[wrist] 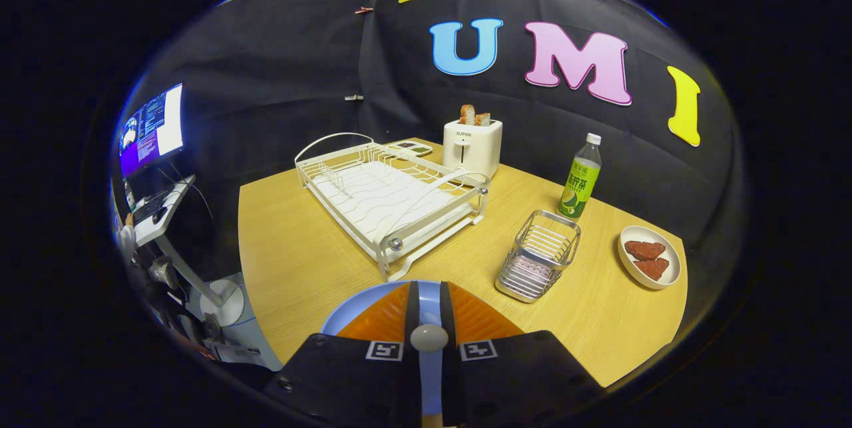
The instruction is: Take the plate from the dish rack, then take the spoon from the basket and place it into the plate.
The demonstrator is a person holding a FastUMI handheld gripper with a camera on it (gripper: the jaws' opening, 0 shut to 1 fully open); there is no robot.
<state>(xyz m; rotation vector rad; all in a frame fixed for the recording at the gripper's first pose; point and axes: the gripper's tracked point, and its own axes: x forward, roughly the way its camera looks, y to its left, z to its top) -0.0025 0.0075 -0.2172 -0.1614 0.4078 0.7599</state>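
One step near done: claw (426, 308) clenched on blue plate (353, 318) edge, dish rack (389, 195) bare. Spoon pickup from basket (539, 255) on worktop (299, 261) remains.

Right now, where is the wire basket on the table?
In the gripper view, the wire basket stands on the wooden table, ahead and right of the gripper, between the white dish rack and the small dish, before the green bottle.
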